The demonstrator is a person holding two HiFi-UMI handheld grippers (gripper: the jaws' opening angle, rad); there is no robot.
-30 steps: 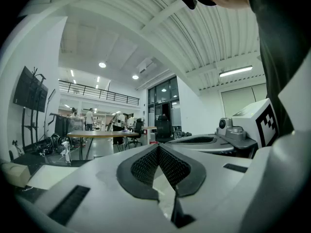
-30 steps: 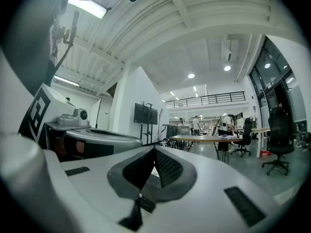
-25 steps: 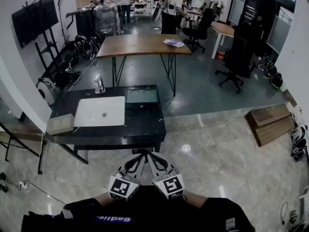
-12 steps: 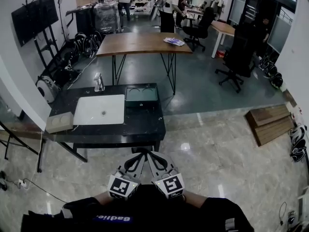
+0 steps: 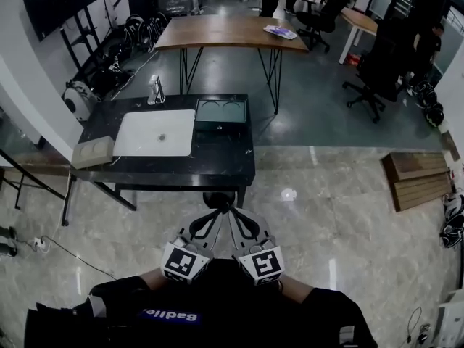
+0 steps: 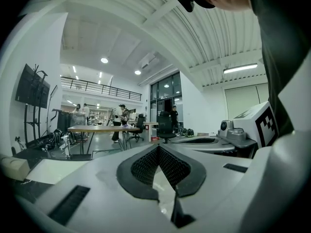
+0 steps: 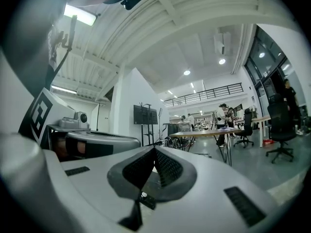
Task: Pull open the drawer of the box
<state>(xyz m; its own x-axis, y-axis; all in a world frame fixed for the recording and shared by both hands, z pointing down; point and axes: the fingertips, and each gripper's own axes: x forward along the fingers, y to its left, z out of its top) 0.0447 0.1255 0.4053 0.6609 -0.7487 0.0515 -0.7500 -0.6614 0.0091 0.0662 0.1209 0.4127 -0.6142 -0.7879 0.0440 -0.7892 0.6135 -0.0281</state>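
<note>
Ahead: dark box [image 5: 221, 113] on black table [image 5: 217, 171], 2 round shapes on top.

Black table [image 5: 217, 167] with white tray [image 5: 154, 133] — wooden table [image 5: 232, 32], office chair [image 5: 378, 72] beyond

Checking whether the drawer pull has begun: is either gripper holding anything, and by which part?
Nothing is held. The left gripper and right gripper are both shut with nothing between them, away from the box on the table.
</note>
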